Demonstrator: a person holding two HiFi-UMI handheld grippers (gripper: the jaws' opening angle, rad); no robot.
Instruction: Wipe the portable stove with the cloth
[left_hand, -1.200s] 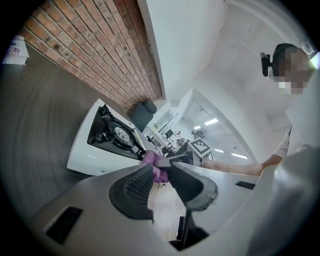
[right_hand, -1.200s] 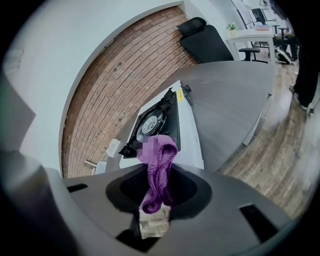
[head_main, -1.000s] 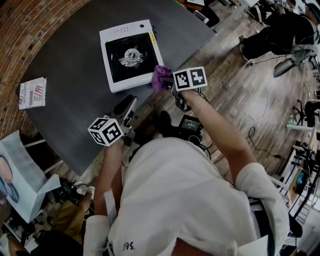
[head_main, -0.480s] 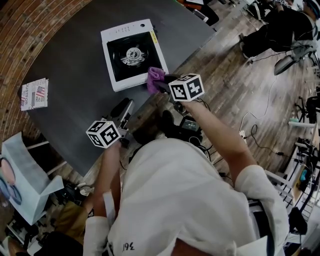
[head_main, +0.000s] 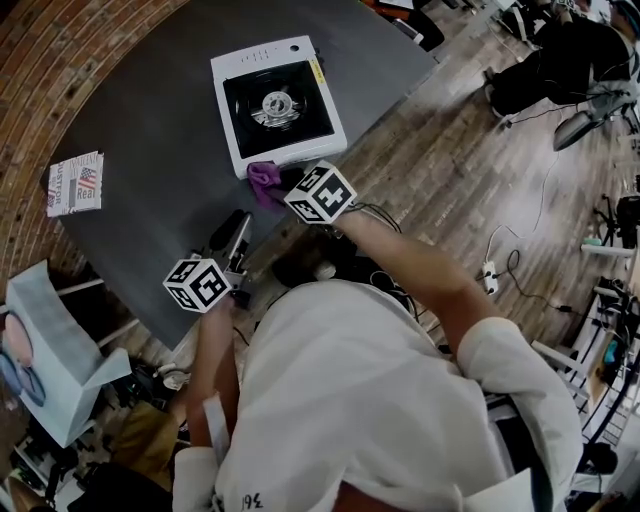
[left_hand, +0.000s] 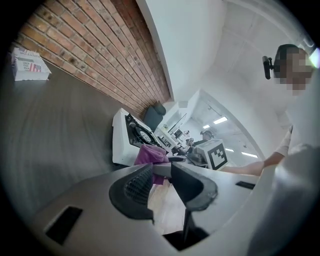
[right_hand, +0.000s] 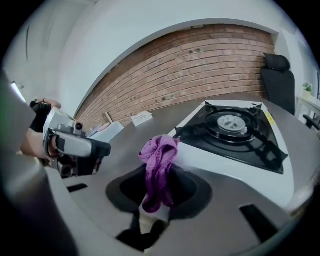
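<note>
Two grippers are up over the dark grey tabletop (head_main: 150, 130), and only one of them is doing anything. The right gripper (right_hand: 157, 192) is clamped on a crumpled purple knitted cloth (right_hand: 159, 152), which sticks up and forward out of its jaws. The bunched end sits right at the near left corner of the white portable stove with the black burner top (right_hand: 235, 132). From where I stand I can't tell whether it presses on the white casing or stops just shy of it. What matters next, I'd say, is that nearly the whole stove lies ahead and to the right of the cloth, so the wipe would have to run forward and rightward across the black top. The left gripper (left_hand: 161, 181) hangs back near the tabletop's edge, jaws slightly apart with nothing between them, the farther of the two from the stove.
</note>
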